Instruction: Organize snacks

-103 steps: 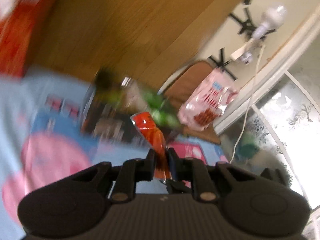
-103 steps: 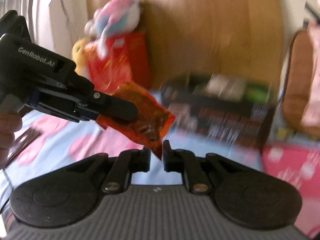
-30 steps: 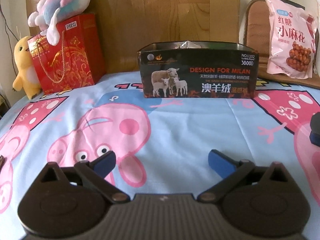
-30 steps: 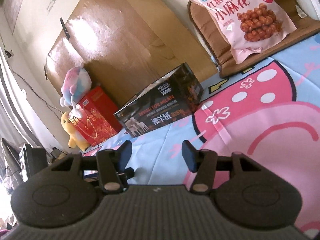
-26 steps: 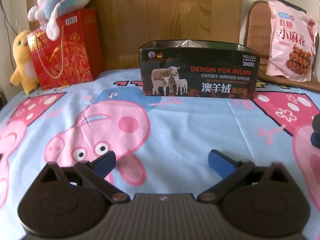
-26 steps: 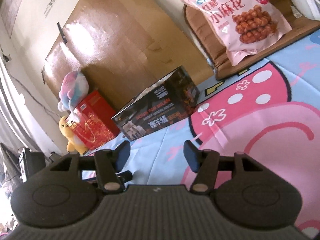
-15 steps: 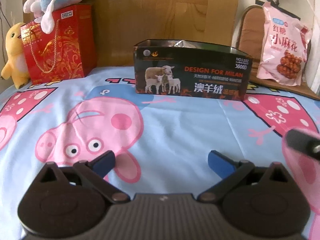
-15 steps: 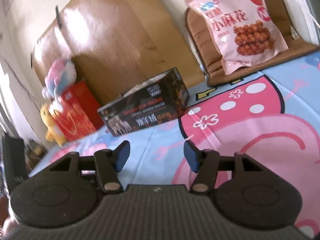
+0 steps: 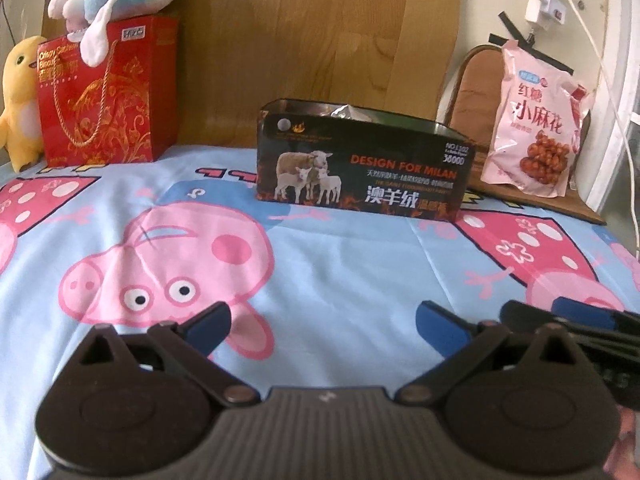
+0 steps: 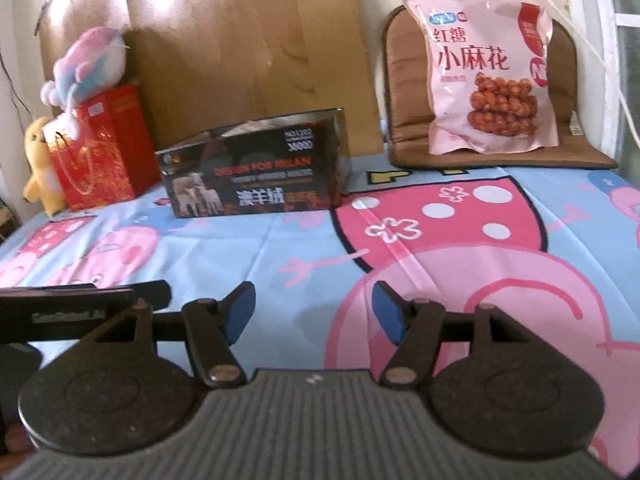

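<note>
box contents (image 9: 347, 112): only a silver scrap shows above the rim
right gripper (image 9: 568, 320): cut off by the frame's right edge
box print (image 10: 256, 184): blurred in the right view

Left tongs (image 9: 322, 326) empty, blue pads (image 9: 210, 326) spread wide. Right tongs (image 10: 313, 312) just beside them on the right, side by side, jaws opening with nothing between.

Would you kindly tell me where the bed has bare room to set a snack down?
The cartoon sheet lies bare between the dark box and both grippers. Crowded: the back edge, with red gift bag, box, and pink snack bag on the brown cushion.
</note>
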Available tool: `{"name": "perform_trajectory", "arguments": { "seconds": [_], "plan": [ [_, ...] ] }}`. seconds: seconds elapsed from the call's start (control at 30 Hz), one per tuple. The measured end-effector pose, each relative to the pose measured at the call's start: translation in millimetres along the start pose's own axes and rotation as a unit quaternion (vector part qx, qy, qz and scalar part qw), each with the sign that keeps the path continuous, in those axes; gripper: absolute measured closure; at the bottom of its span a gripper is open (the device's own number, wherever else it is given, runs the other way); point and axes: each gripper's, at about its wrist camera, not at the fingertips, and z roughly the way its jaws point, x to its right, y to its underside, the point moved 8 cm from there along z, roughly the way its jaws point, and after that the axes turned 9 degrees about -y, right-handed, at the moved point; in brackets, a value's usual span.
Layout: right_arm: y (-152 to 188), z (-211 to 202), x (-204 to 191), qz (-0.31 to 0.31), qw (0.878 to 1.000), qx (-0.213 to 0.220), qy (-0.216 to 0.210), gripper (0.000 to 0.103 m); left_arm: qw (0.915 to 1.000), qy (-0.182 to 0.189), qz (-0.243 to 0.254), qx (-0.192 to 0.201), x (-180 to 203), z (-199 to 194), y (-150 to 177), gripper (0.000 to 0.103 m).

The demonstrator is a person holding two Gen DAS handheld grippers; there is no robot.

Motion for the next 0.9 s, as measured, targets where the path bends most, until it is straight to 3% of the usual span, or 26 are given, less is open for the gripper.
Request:
{"name": "perform_trajectory", "arguments": {
  "seconds": [0.13, 0.3, 0.5, 0.67, 0.9],
  "plan": [
    [-1.5, 4.2, -1.2, -0.008, 1.000, -0.011, 0.022, 0.036, 0.9999, 0.010, 0.000, 0.009, -7.1, -3.3, -2.1, 0.001],
    [-10.9, 15.8, -24.1, 0.015, 1.000, -0.006, -0.009, 0.034, 0.9986, -0.036, 0.026, 0.030, -32.0, 0.9, -11.0, 0.000],
    [-13.9, 41.6, -46.4, -0.016, 0.999, -0.025, -0.016, 0.033, 0.9990, -0.038, -0.019, 0.011, -54.5, 8.8, -11.8, 0.001],
    [-11.7, 38.0, -40.8, 0.006, 1.000, -0.021, -0.020, 0.032, 0.9979, -0.059, -0.005, 0.025, -53.3, 3.9, -10.2, 0.000],
    [-6.1, 34.7, -44.9, -0.013, 0.999, -0.032, -0.009, 0.027, 0.9974, -0.072, -0.003, -0.005, -55.0, 10.0, -5.3, 0.000]
  ]
}}
